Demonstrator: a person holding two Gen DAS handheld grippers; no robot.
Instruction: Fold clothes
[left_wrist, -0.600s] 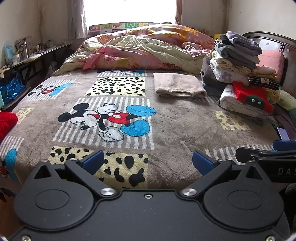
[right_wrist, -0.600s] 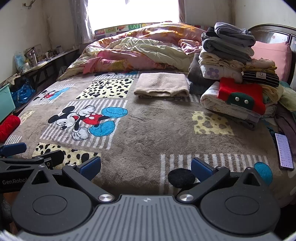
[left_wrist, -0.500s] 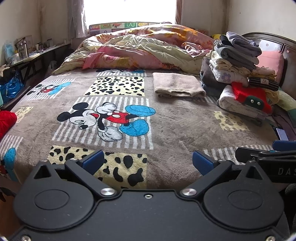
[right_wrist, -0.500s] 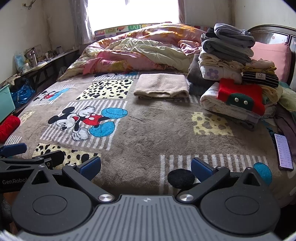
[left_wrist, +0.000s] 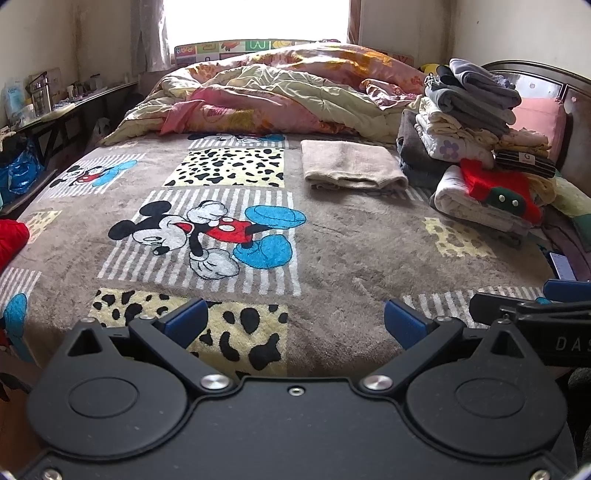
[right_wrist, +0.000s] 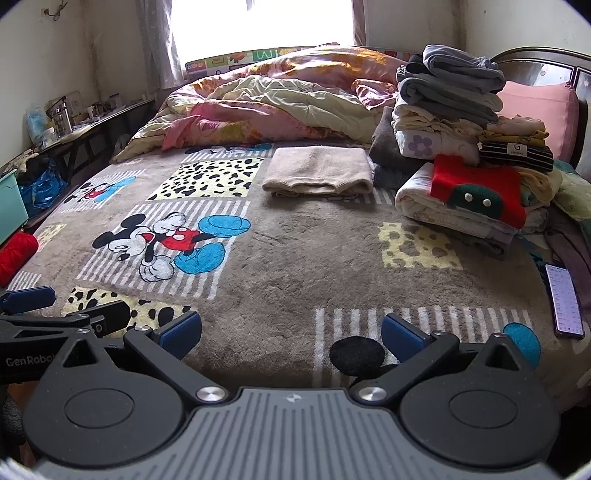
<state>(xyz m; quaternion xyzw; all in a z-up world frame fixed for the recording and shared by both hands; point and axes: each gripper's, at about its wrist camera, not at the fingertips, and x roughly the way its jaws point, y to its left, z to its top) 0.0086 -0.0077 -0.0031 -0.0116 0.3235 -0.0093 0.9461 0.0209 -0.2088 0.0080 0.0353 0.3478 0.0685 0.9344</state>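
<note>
A folded beige garment (left_wrist: 351, 164) (right_wrist: 319, 170) lies on the grey cartoon-print blanket (left_wrist: 332, 236) (right_wrist: 295, 254), far from both grippers. To its right rises a pile of folded clothes (left_wrist: 476, 140) (right_wrist: 458, 147) with a red piece (right_wrist: 476, 188) on the lower bundle. My left gripper (left_wrist: 295, 323) hovers open over the blanket's near edge with nothing between its blue pads. My right gripper (right_wrist: 291, 332) is open too and holds nothing. Each gripper shows at the other view's side edge.
A crumpled pink and yellow quilt (left_wrist: 280, 99) fills the far end of the bed. A phone (right_wrist: 563, 299) lies at the right edge. A red bundle (right_wrist: 14, 254) sits off the left side, with a cluttered shelf (left_wrist: 55, 107) along the left wall.
</note>
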